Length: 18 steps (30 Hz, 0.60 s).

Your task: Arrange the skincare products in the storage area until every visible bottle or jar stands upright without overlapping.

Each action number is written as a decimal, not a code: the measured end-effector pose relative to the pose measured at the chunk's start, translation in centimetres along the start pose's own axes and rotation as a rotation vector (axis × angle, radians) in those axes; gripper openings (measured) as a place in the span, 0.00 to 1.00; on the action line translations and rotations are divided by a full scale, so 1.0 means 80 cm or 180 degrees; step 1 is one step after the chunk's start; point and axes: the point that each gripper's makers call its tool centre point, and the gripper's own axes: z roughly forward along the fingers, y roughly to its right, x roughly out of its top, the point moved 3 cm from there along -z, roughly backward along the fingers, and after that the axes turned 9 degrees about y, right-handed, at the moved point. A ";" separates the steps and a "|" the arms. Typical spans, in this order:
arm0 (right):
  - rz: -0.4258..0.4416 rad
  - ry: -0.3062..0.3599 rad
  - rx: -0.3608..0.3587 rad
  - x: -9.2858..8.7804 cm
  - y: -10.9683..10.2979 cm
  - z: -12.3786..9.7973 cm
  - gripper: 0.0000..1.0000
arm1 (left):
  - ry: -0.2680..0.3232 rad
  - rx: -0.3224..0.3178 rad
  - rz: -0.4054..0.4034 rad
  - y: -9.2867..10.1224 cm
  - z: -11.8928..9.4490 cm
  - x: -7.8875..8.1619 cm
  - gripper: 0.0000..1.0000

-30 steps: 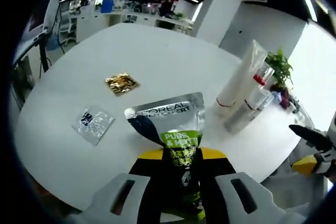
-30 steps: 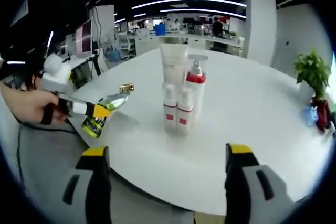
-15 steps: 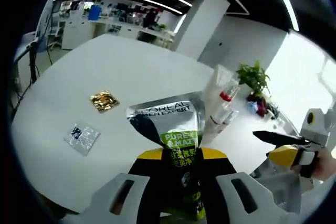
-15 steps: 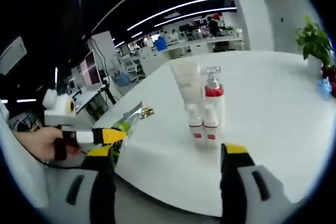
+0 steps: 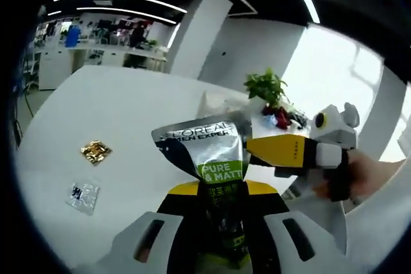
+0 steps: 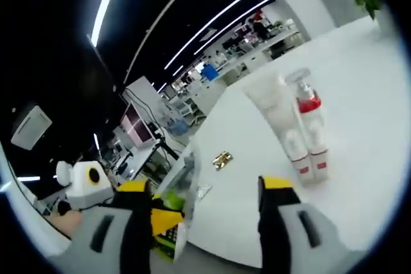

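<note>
A silver and green L'Oreal tube (image 5: 209, 158) stands crimped end up in my left gripper (image 5: 221, 192), which is shut on its lower part. My right gripper (image 5: 277, 150) reaches in from the right, a hand behind it, and its yellow jaw tip meets the tube's right edge. In the right gripper view my right gripper (image 6: 209, 222) stands open, the tube (image 6: 185, 181) sits just inside its left jaw, and the left gripper (image 6: 157, 221) holds that tube from below. A white tube (image 6: 272, 104), a red-collared pump bottle (image 6: 307, 112) and two small bottles (image 6: 308, 158) stand upright together on the table.
On the white round table (image 5: 128, 107) lie a gold sachet (image 5: 96, 152) and a silver sachet (image 5: 83, 196), flat and apart from each other. A potted plant (image 5: 266, 86) stands at the far edge. Desks and monitors lie beyond the table.
My right gripper has closed in from the right until its jaw tip reaches the tube. The left gripper has kept its hold on the tube. Both views have swung.
</note>
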 end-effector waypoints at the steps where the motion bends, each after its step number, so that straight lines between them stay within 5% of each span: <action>1: 0.0026 0.0008 0.0023 0.000 -0.003 0.001 0.64 | -0.0009 -0.0066 0.0038 0.005 -0.001 0.000 0.20; 11: 0.0179 0.0086 0.0088 0.005 -0.011 0.001 0.38 | -0.0019 -0.0459 0.0041 0.040 0.002 -0.004 0.20; 15: 0.0302 0.0033 0.0179 0.001 -0.018 -0.001 0.19 | -0.0069 -0.0492 0.0041 0.044 0.002 -0.009 0.20; 18: 0.0285 0.0042 0.0261 0.001 -0.024 0.000 0.13 | -0.0060 -0.0480 -0.0028 0.041 0.002 -0.011 0.21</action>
